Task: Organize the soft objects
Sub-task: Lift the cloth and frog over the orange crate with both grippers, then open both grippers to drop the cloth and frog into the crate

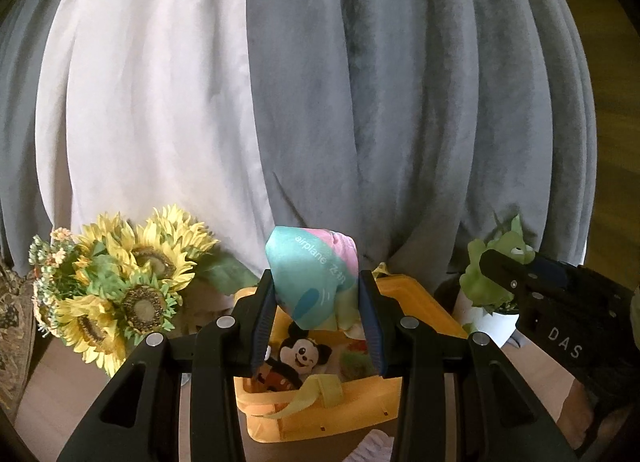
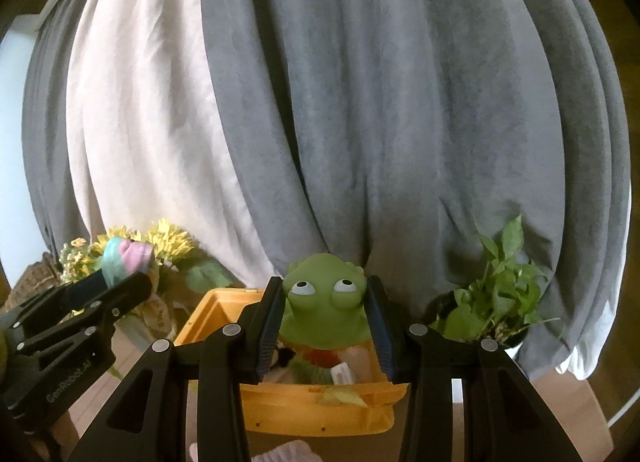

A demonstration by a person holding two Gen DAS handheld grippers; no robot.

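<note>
Soft daylight glows through the curtains [image 1: 160, 102] – edges bulge, darken, perhaps slightly blurred

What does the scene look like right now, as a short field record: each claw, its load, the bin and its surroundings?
left claw: shut on teal-and-pink soft fabric book, held above bin
right claw: shut on green rubber frog toy, held above bin
bin: yellow plastic crate, open top
bin contents: Mickey Mouse plush, other soft items
left of bin: artificial sunflower bouquet
right of bin: potted green plant
</note>
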